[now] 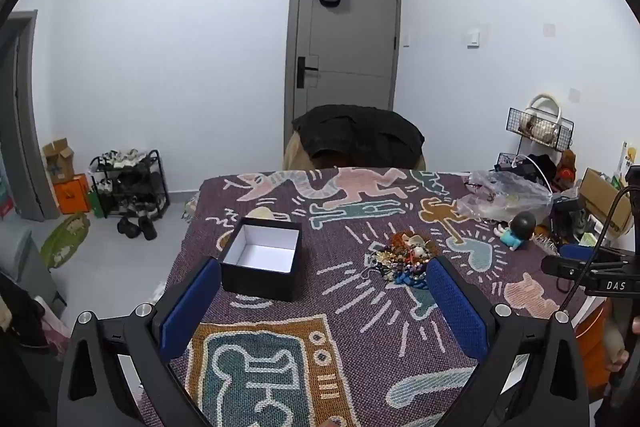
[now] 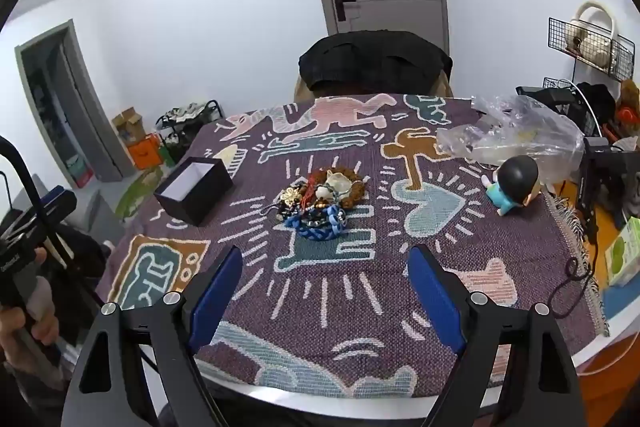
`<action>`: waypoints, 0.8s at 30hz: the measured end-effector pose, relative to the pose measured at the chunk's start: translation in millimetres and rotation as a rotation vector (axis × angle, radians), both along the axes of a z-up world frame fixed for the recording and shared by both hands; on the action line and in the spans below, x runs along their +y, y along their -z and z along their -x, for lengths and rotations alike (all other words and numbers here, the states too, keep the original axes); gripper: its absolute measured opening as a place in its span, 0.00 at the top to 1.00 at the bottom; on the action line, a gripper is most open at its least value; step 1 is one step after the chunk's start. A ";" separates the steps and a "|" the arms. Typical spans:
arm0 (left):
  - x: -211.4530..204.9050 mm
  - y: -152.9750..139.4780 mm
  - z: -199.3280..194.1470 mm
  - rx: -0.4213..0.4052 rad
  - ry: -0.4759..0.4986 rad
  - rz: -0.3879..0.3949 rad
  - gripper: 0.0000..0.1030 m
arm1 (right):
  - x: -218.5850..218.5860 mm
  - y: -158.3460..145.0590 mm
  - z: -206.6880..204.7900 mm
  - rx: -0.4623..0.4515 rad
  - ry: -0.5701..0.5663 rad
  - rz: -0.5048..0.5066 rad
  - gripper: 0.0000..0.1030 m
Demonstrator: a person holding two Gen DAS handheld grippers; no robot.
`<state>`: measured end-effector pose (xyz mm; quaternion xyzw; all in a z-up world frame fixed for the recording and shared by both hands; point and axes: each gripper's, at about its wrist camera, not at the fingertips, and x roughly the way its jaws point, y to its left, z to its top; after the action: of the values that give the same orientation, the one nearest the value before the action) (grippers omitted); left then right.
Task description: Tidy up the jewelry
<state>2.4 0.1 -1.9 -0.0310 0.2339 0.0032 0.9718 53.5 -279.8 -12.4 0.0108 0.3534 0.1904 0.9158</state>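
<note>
White walls and a grey door back a table draped in a purple woven cloth (image 2: pixel 500 227) with cartoon figures. Near the cloth's middle lies the jewelry pile (image 2: pixel 320 203): beaded bracelets, a blue braided band, small charms, all tangled. Toward the left edge stands an open black box (image 2: pixel 194 191), white inside and empty. Both the left gripper (image 1: pixel 322 303) and the right gripper (image 2: pixel 324 291) stand wide apart, holding nothing. The pieces look light, limp and prone to snag together; pinching one loop at the pile's edge seems safest.
</note>
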 end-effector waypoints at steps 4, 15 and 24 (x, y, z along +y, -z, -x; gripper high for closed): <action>0.1 -2.2 -2.1 -0.015 -0.012 0.013 0.01 | -2.7 -0.3 1.1 -0.011 -0.002 -0.019 0.18; 5.8 -5.7 6.0 -0.034 -0.006 0.018 0.01 | -3.7 -3.6 2.6 -0.034 0.001 0.007 0.18; 5.9 -5.8 5.9 -0.035 -0.007 0.014 0.01 | -4.4 -3.9 1.0 -0.030 0.001 0.005 0.18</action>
<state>-3.4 6.0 3.9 -0.0386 0.2167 0.0047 0.9755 52.5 -284.3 -8.6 0.0056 0.3400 0.1891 0.9212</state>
